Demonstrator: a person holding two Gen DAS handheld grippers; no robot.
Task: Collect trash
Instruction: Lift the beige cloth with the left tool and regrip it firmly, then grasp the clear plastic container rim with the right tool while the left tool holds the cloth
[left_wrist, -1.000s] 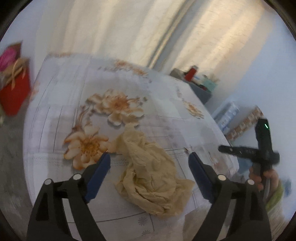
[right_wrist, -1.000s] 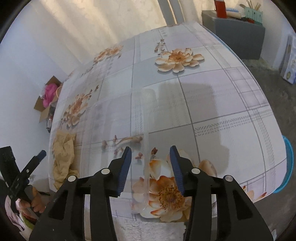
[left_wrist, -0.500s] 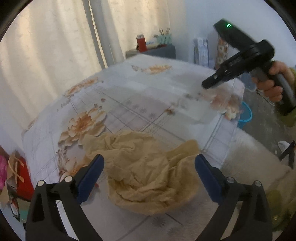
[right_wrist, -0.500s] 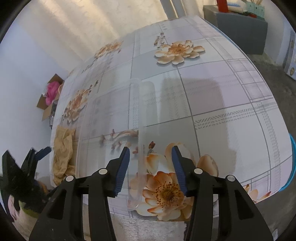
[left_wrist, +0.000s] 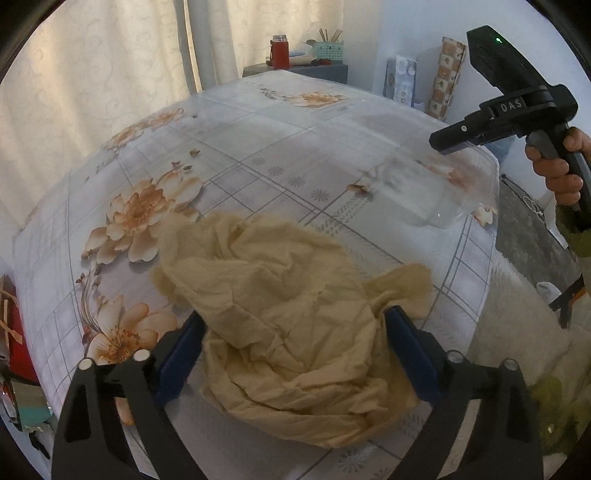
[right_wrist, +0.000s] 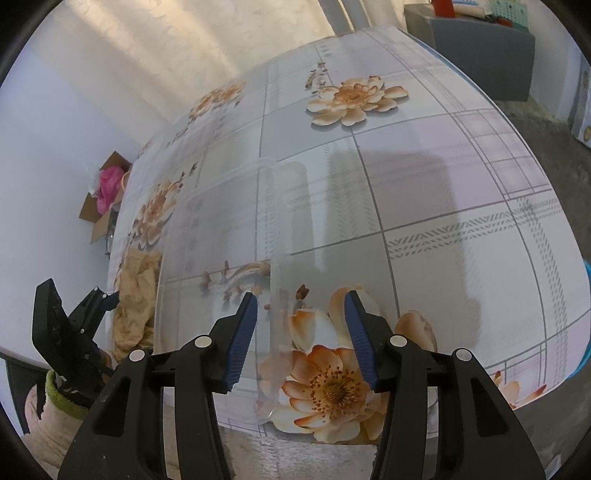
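A crumpled beige paper wad lies on the floral tablecloth near the table's front edge. My left gripper is open with its blue fingers on either side of the wad, touching it. The wad also shows at the left in the right wrist view. A clear plastic bottle lies on the table. My right gripper is open with its fingers straddling the bottle's near end. The bottle and right gripper show at the right in the left wrist view.
A red bag and a cardboard box with pink stuff stand by the wall left of the table. A grey side table with a red jar stands behind. A blue basin is on the floor at the right.
My left gripper has moved forward around the beige wad and its fingers have narrowed onto it. My right gripper has moved closer over the clear bottle.
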